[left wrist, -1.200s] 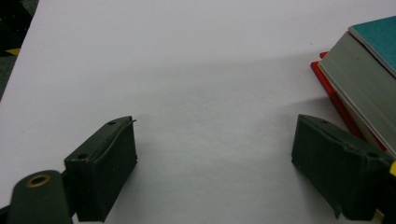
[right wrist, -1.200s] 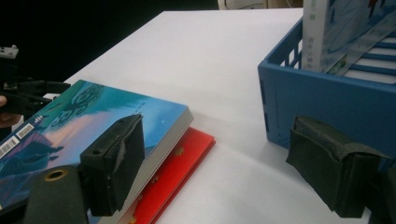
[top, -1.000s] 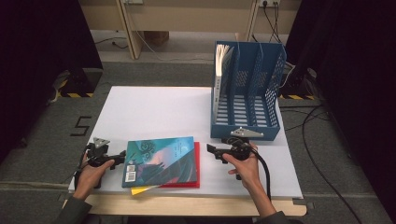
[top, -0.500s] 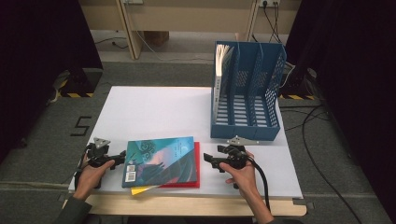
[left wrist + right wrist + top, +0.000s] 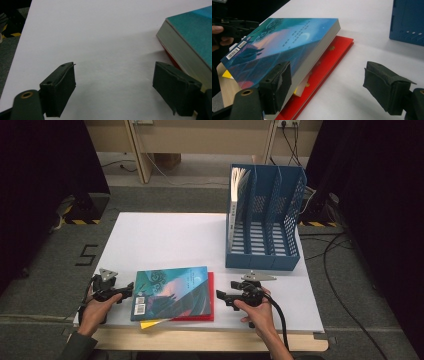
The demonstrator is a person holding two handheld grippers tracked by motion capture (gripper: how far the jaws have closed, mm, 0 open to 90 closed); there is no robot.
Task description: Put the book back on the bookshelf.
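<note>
Both grippers flanked the teal book [image 5: 171,292], which topped a stack near the table's front edge. The right gripper [image 5: 327,87] and left gripper [image 5: 113,91] gaped, holding nothing. Next they likely needed to close on its edges. The blue file rack [image 5: 265,255] held what looked like one book [image 5: 237,190] in its leftmost slot.

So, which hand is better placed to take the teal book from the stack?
Right, probably. The right gripper has open jaws at the teal book, one jaw over its cover. The left gripper is open too, but the book lies off to one side.
</note>
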